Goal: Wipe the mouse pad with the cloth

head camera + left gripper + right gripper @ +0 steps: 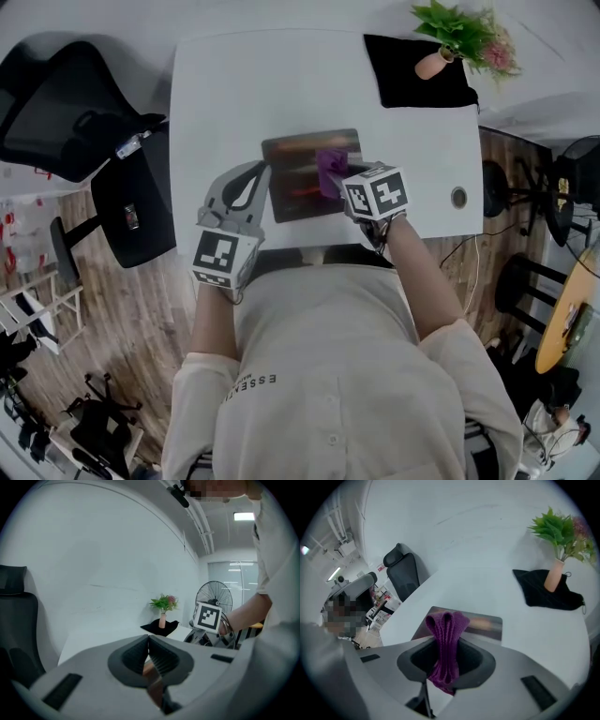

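Note:
A brown, shiny mouse pad [300, 183] lies in the middle of the white table [225, 84]. My right gripper [339, 180] is shut on a folded purple cloth [329, 165], which sits over the pad's right half. In the right gripper view the cloth [446, 625] sticks out past the right gripper [449, 637], with the pad [485, 623] just beyond it. My left gripper [263, 172] is shut, its tips at the pad's left edge. In the left gripper view the left gripper [149, 639] has its pads meeting at the tips, and a strip of the brown pad [151, 672] shows through the gap below.
A black cloth [417, 75] with a potted plant [455, 33] on it lies at the table's far right corner. A cable hole [458, 197] is near the right edge. A black office chair [66, 112] stands left of the table, and a fan [213, 595] stands right of it.

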Demonstrator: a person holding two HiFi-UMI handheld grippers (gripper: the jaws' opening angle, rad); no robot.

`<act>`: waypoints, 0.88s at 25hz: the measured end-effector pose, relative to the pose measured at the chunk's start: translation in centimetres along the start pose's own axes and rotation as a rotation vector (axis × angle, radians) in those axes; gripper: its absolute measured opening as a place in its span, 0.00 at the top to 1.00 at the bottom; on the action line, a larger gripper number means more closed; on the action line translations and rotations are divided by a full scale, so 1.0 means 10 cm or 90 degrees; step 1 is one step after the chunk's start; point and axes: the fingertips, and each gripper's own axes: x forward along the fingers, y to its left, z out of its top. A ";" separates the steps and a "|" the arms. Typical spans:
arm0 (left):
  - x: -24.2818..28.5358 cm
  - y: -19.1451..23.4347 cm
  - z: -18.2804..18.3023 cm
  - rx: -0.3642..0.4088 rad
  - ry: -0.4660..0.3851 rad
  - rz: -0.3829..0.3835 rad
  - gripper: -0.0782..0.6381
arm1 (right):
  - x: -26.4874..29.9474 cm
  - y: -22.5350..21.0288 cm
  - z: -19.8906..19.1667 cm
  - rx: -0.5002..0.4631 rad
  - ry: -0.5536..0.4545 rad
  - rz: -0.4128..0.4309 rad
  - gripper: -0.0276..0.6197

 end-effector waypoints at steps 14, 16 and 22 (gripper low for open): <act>-0.41 0.29 -0.42 0.003 0.034 0.020 0.89 | 0.64 1.16 -0.34 -0.015 0.068 0.102 0.79; -0.45 0.31 -0.44 -0.003 0.030 0.027 0.89 | 0.69 1.19 -0.35 -0.018 0.070 0.095 0.79; -0.44 0.25 -0.43 -0.017 0.014 0.026 0.89 | 0.74 1.08 -0.39 -0.024 0.061 0.086 0.79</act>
